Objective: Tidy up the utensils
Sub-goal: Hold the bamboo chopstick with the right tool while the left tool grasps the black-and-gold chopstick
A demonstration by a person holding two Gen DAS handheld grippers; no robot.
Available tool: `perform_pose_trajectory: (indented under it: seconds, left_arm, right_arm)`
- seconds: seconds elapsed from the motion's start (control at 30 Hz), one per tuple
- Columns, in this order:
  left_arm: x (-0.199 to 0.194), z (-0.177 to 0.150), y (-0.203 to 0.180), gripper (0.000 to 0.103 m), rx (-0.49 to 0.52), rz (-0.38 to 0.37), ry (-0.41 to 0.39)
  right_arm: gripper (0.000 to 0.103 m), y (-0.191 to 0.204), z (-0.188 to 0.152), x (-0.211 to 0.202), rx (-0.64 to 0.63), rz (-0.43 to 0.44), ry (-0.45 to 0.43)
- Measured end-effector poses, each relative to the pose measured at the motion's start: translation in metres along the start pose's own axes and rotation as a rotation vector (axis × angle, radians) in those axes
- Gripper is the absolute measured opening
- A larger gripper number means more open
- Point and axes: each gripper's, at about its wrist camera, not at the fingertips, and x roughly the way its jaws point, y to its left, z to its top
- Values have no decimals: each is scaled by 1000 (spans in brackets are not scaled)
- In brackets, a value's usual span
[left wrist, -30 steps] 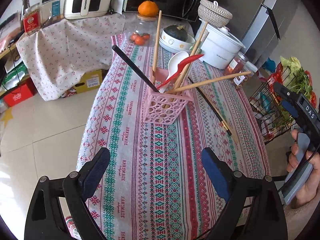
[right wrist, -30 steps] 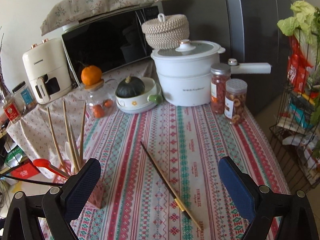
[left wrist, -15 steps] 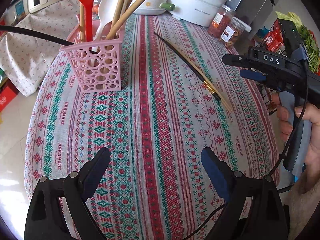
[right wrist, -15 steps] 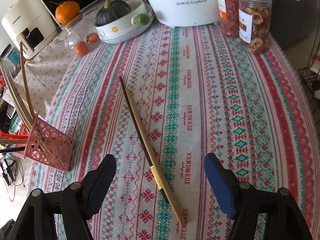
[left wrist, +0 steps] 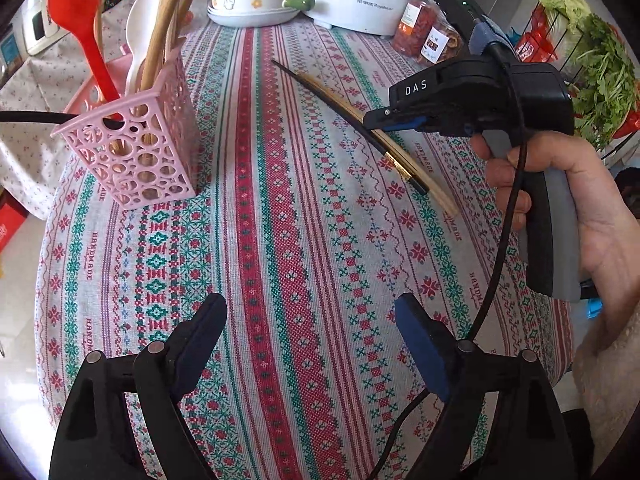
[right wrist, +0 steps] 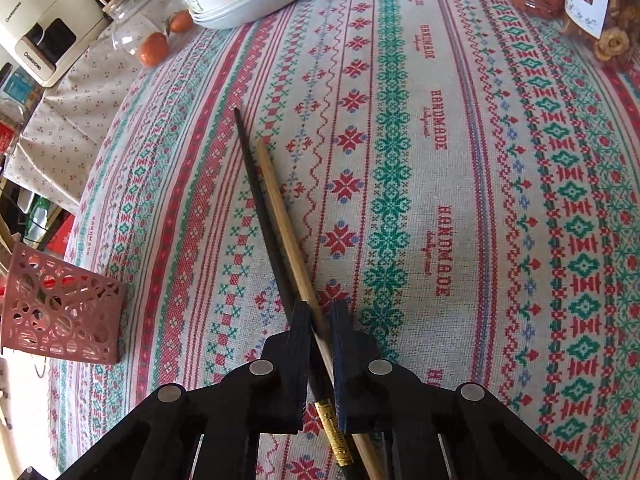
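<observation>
Chopsticks, two of them, lay side by side on the patterned tablecloth (right wrist: 440, 128): a black chopstick (right wrist: 256, 196) with a gold band and a pale wooden chopstick (right wrist: 280, 208), touching along most of their length. Right gripper (right wrist: 321, 316) was pointed steeply down at them, jaws drawn almost together around both sticks near the gold-banded end; pads looked pressed on the pair, sticks resting on the cloth. Seen from the left wrist camera, the same right gripper (left wrist: 374, 118) sat over the chopsticks (left wrist: 360, 128), a person's hand (left wrist: 560, 200) wrapped around its grey handle.

Left gripper (left wrist: 310, 316) hung above bare cloth near the table's front edge, jaws wide but closing slightly, nothing between them.

Pink perforated utensil basket (left wrist: 140, 152) stood upright to the left, well apart from the chopsticks, holding a red spoon (left wrist: 80, 20), a white spoon (left wrist: 140, 28) and several wooden sticks (left wrist: 168, 20).
</observation>
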Motion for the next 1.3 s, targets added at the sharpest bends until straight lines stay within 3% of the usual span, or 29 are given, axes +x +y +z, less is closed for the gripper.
perform_pose_trajectory:
  seconds: [0.23, 0.37, 0.5, 0.63, 0.8, 0.87, 1.03, 1.13, 1.17, 1.3]
  left_arm:
    - [20, 17, -23, 68, 21, -25, -10]
    - [35, 38, -42, 58, 58, 1, -49]
    - [56, 74, -49, 51, -13, 22, -72]
    - [76, 121, -45, 49, -76, 115, -125]
    - [101, 166, -20, 42, -193, 192, -120]
    - [111, 177, -10, 36, -229, 212, -104]
    - [128, 196, -1, 30, -234, 220, -74]
    - [130, 201, -4, 16, -198, 231, -72]
    - [130, 201, -5, 11, -190, 221, -72]
    - [127, 193, -11, 8, -142, 149, -58]
  right_arm:
    - [5, -35, -15, -23, 55, -31, 33]
    - [5, -67, -26, -38, 120, 1, 42]
    - [2, -89, -35, -51, 163, -19, 65]
    - [0, -102, -43, -61, 166, -16, 77]
    - [23, -106, -38, -73, 163, 8, 11]
    - [43, -105, -35, -75, 167, 18, -18]
    - [44, -95, -23, -66, 120, 10, -63]
    - [44, -89, -15, -58, 96, -3, -79]
    - [44, -86, -11, -53, 91, -9, -83]
    - [39, -78, 0, -37, 66, -34, -94]
